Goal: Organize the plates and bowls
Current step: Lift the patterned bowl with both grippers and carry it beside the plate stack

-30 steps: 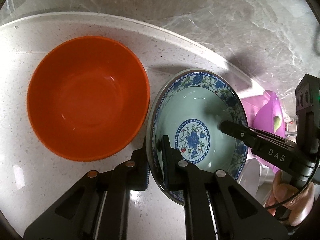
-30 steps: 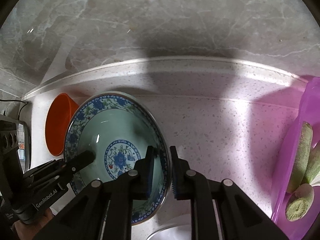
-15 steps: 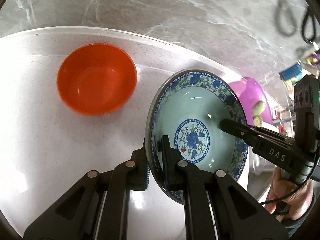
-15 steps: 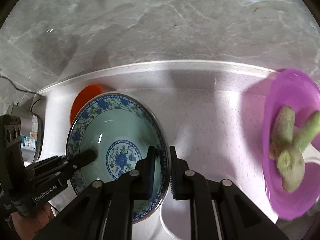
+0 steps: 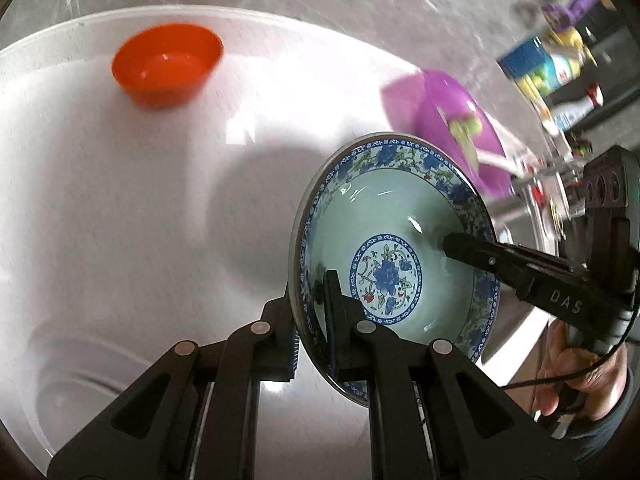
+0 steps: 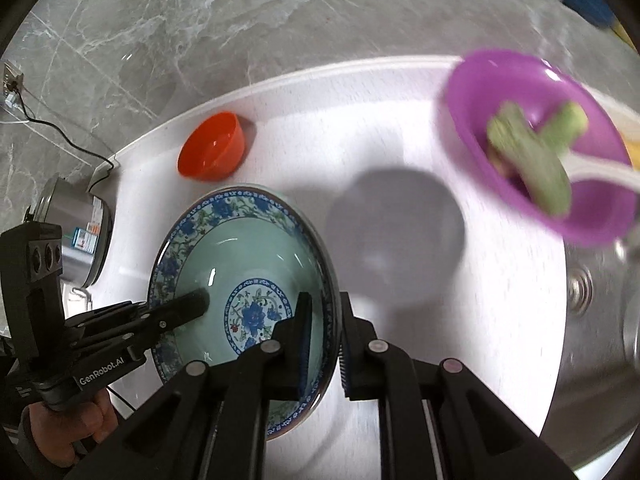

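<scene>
A blue-and-white patterned bowl (image 5: 396, 240) with a pale green inside is held well above the white counter (image 5: 120, 220); it also shows in the right wrist view (image 6: 248, 264). My left gripper (image 5: 310, 312) is shut on its left rim. My right gripper (image 6: 322, 328) is shut on its right rim. An orange bowl (image 5: 168, 66) stands on the counter far behind, also in the right wrist view (image 6: 212, 148). A white bowl or plate (image 5: 80, 384) lies below my left gripper, washed out by glare.
A purple bowl (image 6: 536, 140) with green vegetable pieces and a white spoon stands at the right. A steel sink (image 6: 600, 340) lies right of the counter. A steel appliance (image 6: 72, 236) stands at the left. Bottles and clutter (image 5: 560, 64) stand far right.
Both grippers have lifted the patterned bowl higher and pulled back. The orange bowl and the purple bowl look smaller and farther. The white dish has come into view below.
</scene>
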Motion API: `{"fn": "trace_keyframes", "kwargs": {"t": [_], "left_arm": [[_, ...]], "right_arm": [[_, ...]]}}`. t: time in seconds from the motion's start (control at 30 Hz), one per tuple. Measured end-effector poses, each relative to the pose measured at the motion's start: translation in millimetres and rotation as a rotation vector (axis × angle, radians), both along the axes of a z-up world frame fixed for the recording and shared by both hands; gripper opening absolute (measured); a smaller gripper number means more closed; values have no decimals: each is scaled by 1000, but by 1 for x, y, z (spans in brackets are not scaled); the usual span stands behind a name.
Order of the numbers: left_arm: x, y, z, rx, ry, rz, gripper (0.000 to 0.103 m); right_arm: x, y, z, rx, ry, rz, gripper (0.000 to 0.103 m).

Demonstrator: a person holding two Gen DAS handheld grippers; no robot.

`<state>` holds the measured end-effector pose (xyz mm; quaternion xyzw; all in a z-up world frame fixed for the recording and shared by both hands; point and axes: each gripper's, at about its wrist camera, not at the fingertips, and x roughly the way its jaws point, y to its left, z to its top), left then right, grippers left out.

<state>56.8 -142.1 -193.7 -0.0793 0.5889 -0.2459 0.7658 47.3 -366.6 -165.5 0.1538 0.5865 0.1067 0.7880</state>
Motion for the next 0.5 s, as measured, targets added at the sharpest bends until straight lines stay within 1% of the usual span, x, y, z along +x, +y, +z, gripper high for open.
{"fn": "trace_keyframes", "kwargs": {"t": [0.2, 0.3, 0.33, 0.37, 0.5], "left_arm": [[-48, -15, -19, 16, 29, -64, 10], [-64, -18, -28, 31, 34, -88, 10], [-69, -18, -30, 42, 47, -127, 10], [-75, -19, -33, 48, 45, -137, 10], [-89, -21, -49, 58, 53, -165, 10]], "right_arm": [[-44, -11, -13, 12, 39, -36, 14], [-60, -14, -24, 24, 64, -52, 13], [-64, -15, -28, 30, 73, -58, 13], [-68, -14, -31, 32, 79, -60, 13], [-83, -14, -40, 21, 76, -62, 13]]}}
